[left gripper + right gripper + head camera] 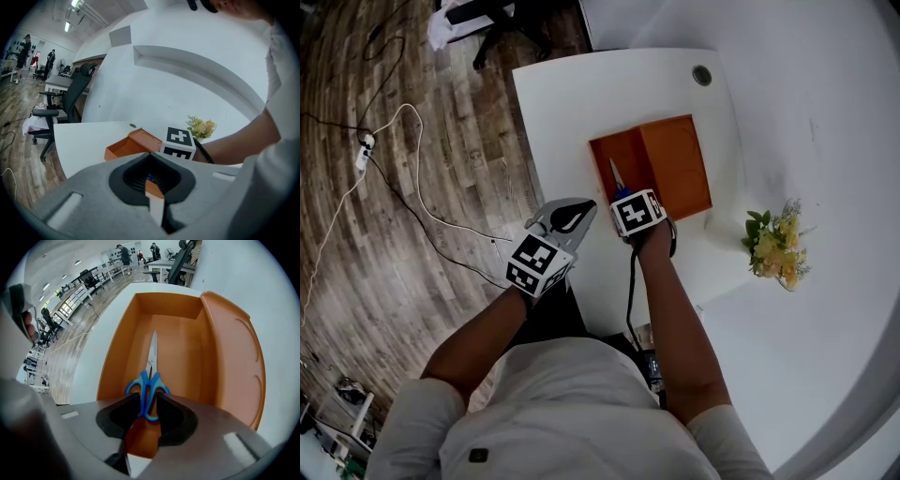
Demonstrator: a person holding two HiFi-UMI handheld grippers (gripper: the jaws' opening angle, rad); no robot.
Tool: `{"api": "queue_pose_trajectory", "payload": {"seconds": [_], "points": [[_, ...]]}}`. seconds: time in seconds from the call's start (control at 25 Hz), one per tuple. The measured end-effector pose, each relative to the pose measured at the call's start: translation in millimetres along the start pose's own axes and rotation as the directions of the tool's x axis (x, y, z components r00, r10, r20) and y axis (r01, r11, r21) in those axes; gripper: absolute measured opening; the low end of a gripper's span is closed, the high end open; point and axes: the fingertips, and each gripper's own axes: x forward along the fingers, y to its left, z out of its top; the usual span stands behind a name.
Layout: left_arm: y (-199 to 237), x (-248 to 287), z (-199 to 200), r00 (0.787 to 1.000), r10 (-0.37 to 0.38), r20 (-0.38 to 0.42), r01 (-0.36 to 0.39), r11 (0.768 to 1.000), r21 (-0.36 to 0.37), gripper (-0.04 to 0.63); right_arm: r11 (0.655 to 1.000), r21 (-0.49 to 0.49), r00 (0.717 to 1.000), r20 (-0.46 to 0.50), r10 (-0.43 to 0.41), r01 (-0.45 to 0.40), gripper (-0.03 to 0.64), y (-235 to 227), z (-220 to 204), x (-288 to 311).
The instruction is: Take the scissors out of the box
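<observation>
As seen from the head camera, centre of frame: orange box [602, 159] on a white table [553, 112], tray at left, lid [680, 164] folded open at right. Inside the tray, scissors [616, 175] lying flat along the floor, blades toward the top of the frame, blue handles toward the tray's lower edge and partly covered by the right gripper [630, 201].

Right gripper: pointing straight down into the tray just below frame centre, marker cube uppermost. In the right gripper view, jaws standing wide apart, one dark pad [121, 414] on each side of the blue handles at lower centre. Handles between the pads and very close to both, with no firm squeeze visible.

Left gripper [587, 210]: immediately left of the right gripper and just outside the box, at the table's left edge, angled toward the upper right of the head view. In the left gripper view, jaws closed together at the tips with nothing between them; orange box and the right gripper's marker cube visible beyond.

Right of the box in the head view: small bunch of yellow flowers [778, 246] on the white surface, well apart from both grippers. Left side of the frame: wooden floor [403, 103] crossed by a white cable [417, 178].
</observation>
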Motion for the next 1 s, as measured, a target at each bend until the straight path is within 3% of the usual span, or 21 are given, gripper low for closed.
{"api": "queue_pose_trajectory", "payload": {"seconds": [0.56, 1.0], "points": [[4, -3, 0, 1.000, 0.016, 0.004, -0.016, 1.000, -0.010, 0.003, 0.996, -0.077, 0.999, 0.018, -0.037, 0.038, 0.098, 3, 1, -1], [-6, -12, 4, 0.999, 0.044, 0.012, -0.044, 0.999, 0.014, 0.003, 0.998, -0.049, 0.990, 0.137, -0.025, 0.032, 0.097, -1, 4, -22]]}}
